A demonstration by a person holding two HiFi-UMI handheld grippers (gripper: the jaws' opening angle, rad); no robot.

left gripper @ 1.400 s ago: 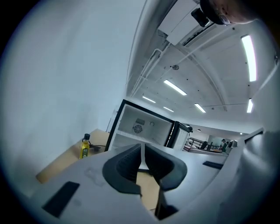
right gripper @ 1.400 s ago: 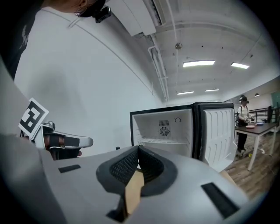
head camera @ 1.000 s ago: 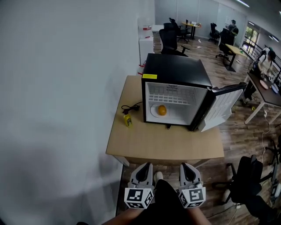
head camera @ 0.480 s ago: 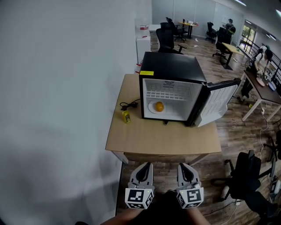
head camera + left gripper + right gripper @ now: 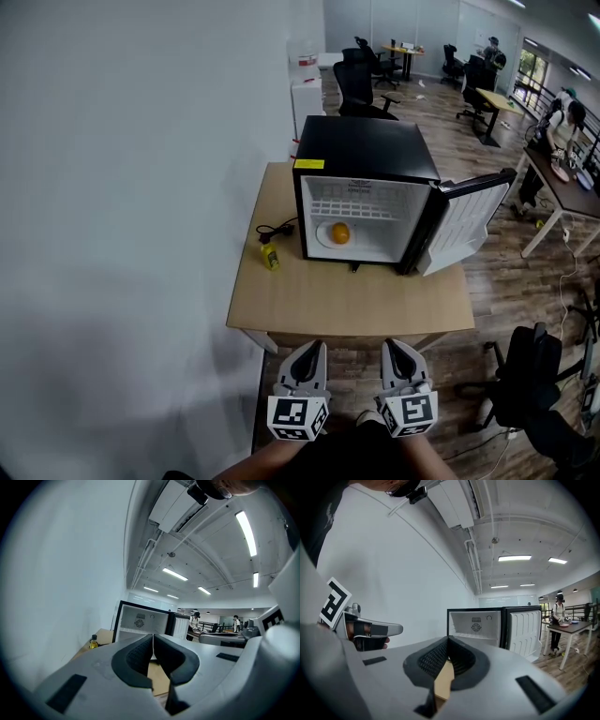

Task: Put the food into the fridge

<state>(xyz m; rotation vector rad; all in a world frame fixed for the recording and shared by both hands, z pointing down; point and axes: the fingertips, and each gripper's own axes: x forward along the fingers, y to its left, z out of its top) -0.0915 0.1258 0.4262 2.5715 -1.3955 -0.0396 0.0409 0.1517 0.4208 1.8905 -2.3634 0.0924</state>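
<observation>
While both grippers hang low at the near edge of the scene, short of the table (image 5: pixel 349 305), neither carries anything. The left gripper (image 5: pixel 314 346) is clenched: in the left gripper view its dark ribbed pads (image 5: pixel 140 654) meet at the tips with nothing between them. The right gripper (image 5: pixel 392 345) is clenched too, and only a sliver of pale tabletop shows through the narrow slot behind its touching tips. The two sit side by side, close but apart, each with its marker cube toward the person.

The small black fridge (image 5: pixel 364 150) stands on the far half of the wooden table, its door (image 5: pixel 466 221) swung wide to the right. The food is already inside: a round orange fruit (image 5: pixel 340 232) rests on a white plate (image 5: pixel 324 234) on the fridge floor, left of centre, below the white wire shelf (image 5: pixel 361 210). The rest of the white interior looks bare.

On the table left of the fridge lie a small yellow bottle (image 5: pixel 270 257) with a dark cap and, just beyond it, a black cable (image 5: pixel 277 228). The two are near each other, but I cannot tell whether they touch.

A plain white wall (image 5: pixel 141 187) fills the left side. Far off, the wood-floored office holds desks, black chairs (image 5: pixel 357 86) and a person (image 5: pixel 565 117) at a desk on the right — a nearer black chair (image 5: pixel 527 370) stands right of the table.
</observation>
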